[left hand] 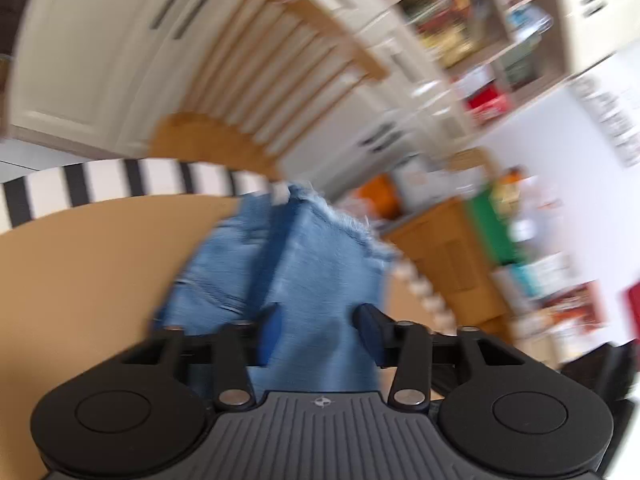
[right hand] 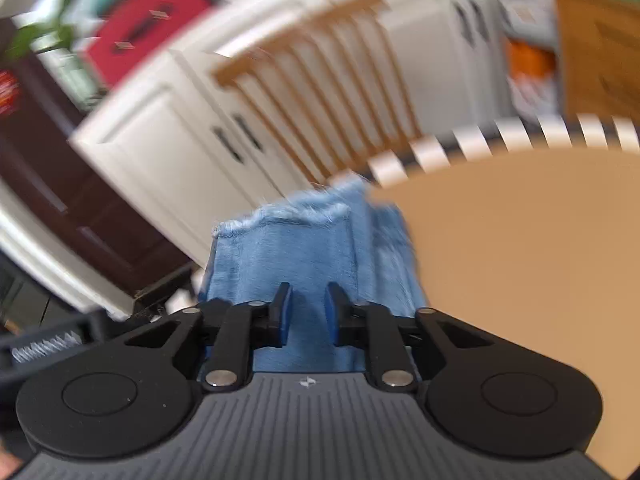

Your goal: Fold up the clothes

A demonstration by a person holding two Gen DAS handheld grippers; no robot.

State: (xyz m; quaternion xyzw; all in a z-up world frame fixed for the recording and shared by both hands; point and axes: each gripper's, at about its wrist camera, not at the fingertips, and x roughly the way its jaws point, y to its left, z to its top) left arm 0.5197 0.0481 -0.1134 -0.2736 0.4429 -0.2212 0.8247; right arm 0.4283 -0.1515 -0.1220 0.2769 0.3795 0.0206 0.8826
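Note:
A pair of light-blue denim shorts (left hand: 320,272) with frayed hems hangs lifted over the tan round table (left hand: 80,280). In the left wrist view my left gripper (left hand: 318,332) has its fingers around the denim, a wide band of cloth between them. In the right wrist view my right gripper (right hand: 307,316) is shut on a fold of the same shorts (right hand: 288,248), whose frayed hem points away from me, left of the table (right hand: 520,260). Both views are motion-blurred.
A wooden slat-back chair (left hand: 288,72) stands beyond the table, also in the right wrist view (right hand: 320,80). A black-and-white striped rug (left hand: 120,184) lies under it. White cabinets (right hand: 168,152) and filled shelves (left hand: 480,40) line the wall.

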